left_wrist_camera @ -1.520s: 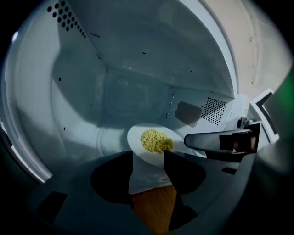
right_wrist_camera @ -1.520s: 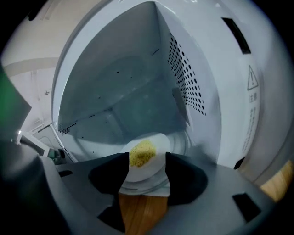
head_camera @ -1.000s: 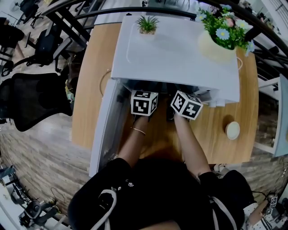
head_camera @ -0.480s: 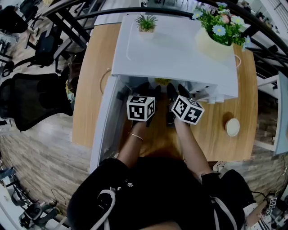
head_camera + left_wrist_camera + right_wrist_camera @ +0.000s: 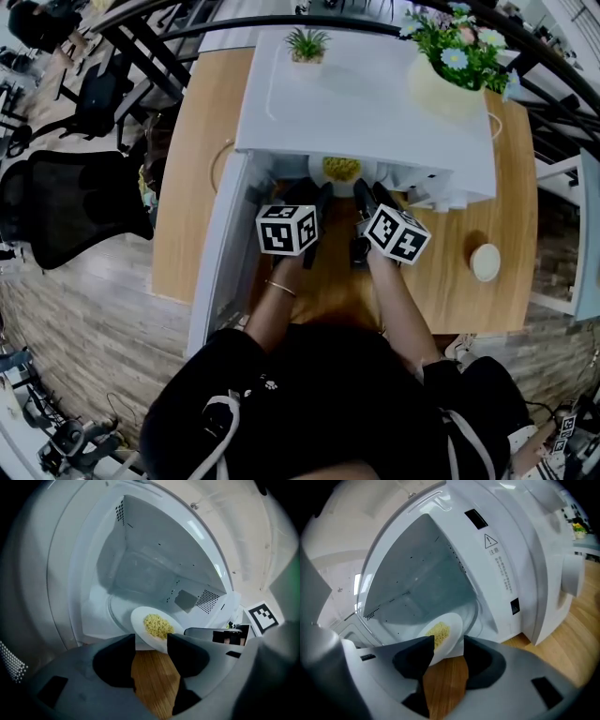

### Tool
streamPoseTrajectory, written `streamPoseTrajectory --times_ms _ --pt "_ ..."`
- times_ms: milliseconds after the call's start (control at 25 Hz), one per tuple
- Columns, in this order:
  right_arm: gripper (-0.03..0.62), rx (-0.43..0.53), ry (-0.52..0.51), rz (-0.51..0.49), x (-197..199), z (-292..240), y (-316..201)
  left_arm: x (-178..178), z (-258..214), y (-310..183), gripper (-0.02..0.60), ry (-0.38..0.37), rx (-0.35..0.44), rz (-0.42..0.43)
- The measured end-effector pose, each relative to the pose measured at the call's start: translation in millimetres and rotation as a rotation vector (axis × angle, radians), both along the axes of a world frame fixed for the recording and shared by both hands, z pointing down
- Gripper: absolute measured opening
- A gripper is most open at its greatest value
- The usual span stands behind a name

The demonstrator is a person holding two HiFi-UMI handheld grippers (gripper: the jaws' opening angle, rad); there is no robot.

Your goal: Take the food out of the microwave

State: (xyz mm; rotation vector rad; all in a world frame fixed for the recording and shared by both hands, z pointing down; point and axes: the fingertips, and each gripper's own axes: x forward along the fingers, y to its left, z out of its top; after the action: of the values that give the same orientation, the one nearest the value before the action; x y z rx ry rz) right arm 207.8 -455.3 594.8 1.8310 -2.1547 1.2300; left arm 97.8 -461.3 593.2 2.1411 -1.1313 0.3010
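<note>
Under the microwave's [image 5: 366, 103] lip, left claw [image 5: 151, 641] and right claw [image 5: 448, 644] clench the half-hidden plate [image 5: 139, 619].

A white microwave [image 5: 366, 103] stands on a wooden table [image 5: 192, 187], seen from above, with its door [image 5: 220, 262] swung open along its left side toward the person. At the microwave's mouth, just under its front edge, a white plate [image 5: 316, 170] carries a heap of yellow food [image 5: 341, 168]. The left gripper [image 5: 312, 199] and the right gripper [image 5: 368, 199] sit side by side in front of the opening, their dark tips at the plate's near rim. On the microwave's top, a small green plant [image 5: 307, 47] stands at the back left and a pot of flowers [image 5: 450, 94] at the back right. To the microwave's right, a small round white cup [image 5: 486, 266] rests on the table.
</note>
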Motion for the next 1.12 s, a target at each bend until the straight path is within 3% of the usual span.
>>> streamPoseTrajectory --times_ms 120,360,760,1120 --pt "0.192 -0.026 -0.045 -0.001 -3.6 5.3 3.0 4.1 6.2 3.4 0.192 0.017 -0.02 0.005" --pt "0.117 -0.038 -0.091 0.005 -7.0 5.2 7.8 10.2 4.3 9.5 0.166 0.09 -0.037 -0.022" --pt "0.095 0.052 -0.143 0.019 -3.2 -20.5 29.5 13.2 -19.7 32.1 0.153 0.136 0.006 -0.03" --pt "0.075 0.114 -0.176 0.022 10.7 -50.9 84.5 24.3 -43.9 88.3 0.153 0.145 0.046 -0.008"
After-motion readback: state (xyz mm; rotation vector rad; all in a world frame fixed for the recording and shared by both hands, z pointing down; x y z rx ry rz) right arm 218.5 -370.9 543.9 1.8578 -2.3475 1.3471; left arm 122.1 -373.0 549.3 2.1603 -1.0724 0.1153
